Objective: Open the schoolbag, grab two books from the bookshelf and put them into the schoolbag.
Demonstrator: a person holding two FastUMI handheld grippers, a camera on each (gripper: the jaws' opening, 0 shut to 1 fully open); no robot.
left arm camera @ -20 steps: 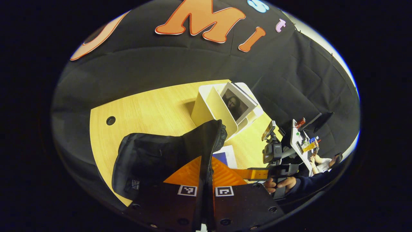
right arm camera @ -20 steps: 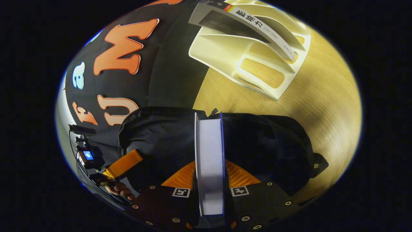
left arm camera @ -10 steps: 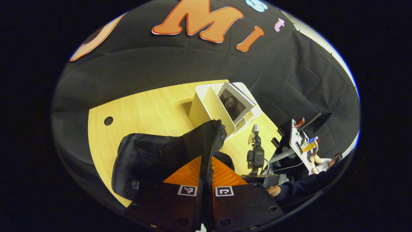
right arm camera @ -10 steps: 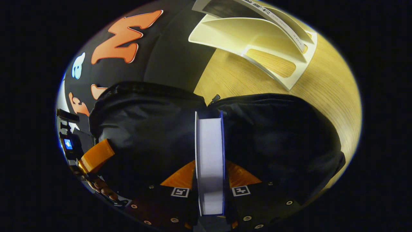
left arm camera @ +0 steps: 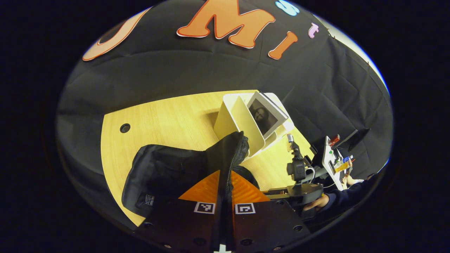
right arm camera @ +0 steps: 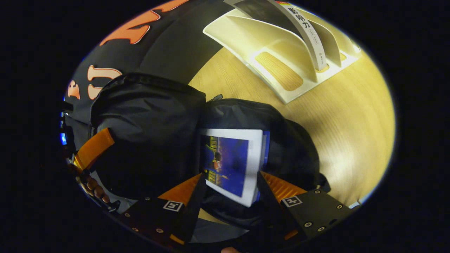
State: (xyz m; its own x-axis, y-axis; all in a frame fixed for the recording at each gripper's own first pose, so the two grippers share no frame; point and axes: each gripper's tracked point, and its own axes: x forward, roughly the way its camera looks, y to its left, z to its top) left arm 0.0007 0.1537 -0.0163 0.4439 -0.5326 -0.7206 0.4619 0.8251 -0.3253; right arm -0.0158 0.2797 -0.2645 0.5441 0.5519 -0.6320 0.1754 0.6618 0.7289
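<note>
In the left gripper view the left gripper [left arm camera: 225,182] has its jaws pressed together on the zippered edge of the black fabric schoolbag [left arm camera: 165,172], holding that flap up off the light wooden desk [left arm camera: 161,116]; the bag's body slumps on the desk to the left of the pinch; behind it stands the cream plastic bookshelf with slanted dividers [left arm camera: 239,123], and a grey-covered book with a portrait on its front [left arm camera: 265,117] leans in one of its slots; farther right in this view the right gripper [left arm camera: 299,189] shows with a hand [left arm camera: 316,203] in a dark sleeve on its handle.

In the right gripper view the right gripper [right arm camera: 230,182] has its jaws spread apart with nothing between them pressed; a blue-covered book with a white border [right arm camera: 228,163] lies tilted in the open mouth of the schoolbag [right arm camera: 147,119], in the gap between the two fingers and apart from both; the bag's lifted flap rises on the left, where the left gripper [right arm camera: 93,151] shows with fingers [right arm camera: 93,184] of a hand below it; the bookshelf [right arm camera: 277,59] stands on the desk [right arm camera: 351,116] just beyond the bag, with the grey book's spine [right arm camera: 309,31] sloping across its dividers.
</note>
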